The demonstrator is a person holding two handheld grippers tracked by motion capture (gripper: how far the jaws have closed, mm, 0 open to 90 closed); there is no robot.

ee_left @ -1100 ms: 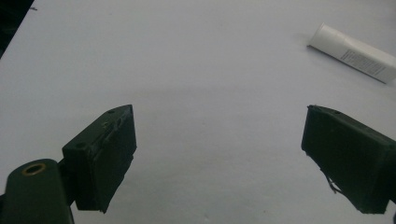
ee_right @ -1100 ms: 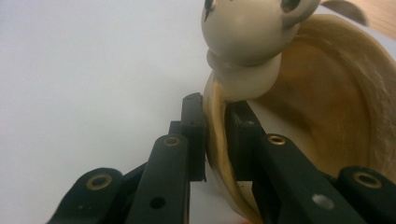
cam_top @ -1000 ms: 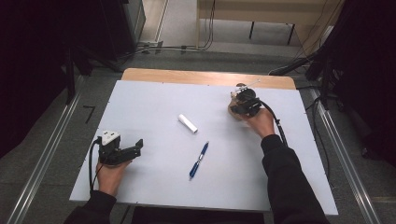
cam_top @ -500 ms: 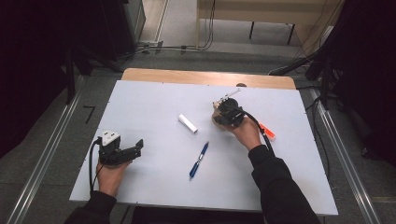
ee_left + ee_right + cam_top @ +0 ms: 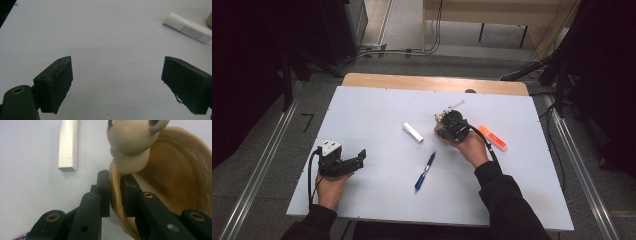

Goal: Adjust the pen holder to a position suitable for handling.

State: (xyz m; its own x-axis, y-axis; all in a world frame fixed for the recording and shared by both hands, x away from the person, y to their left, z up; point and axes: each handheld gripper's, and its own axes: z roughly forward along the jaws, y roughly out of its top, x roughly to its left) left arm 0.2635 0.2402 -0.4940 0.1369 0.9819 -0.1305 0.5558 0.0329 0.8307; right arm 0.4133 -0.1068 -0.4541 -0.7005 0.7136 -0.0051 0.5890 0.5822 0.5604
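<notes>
The white worktop (image 5: 377, 200) carries everything, and both pairs of tongs work over it. The right tongs (image 5: 115, 187) are closed on the largest loose thing, a tan and cream toy figure (image 5: 160, 172) with a rounded head and dark eyes. The jaws pinch a thin tan edge below the head, so the broad body hangs off to one side of them; that thin flap is probably the one part narrow enough for the jaws to clamp firmly. In the high view the right tongs (image 5: 451, 126) sit over the middle of the worktop with the toy figure (image 5: 441, 133) under them. I cannot tell whether it rests on the surface or is lifted just clear.

The left tongs (image 5: 117, 85) stand wide open with nothing between the jaws, low over bare worktop, well apart from the right pair. In the high view the left tongs (image 5: 354, 159) point toward the centre, as if parked while the other hand works.

An orange marker (image 5: 492, 137) lies just behind the right hand. A white tube (image 5: 68, 143) lies ahead of the right tongs, near them, and far ahead of the left pair. A blue pen (image 5: 425, 171) lies between the two pairs of tongs, nearer the right.
</notes>
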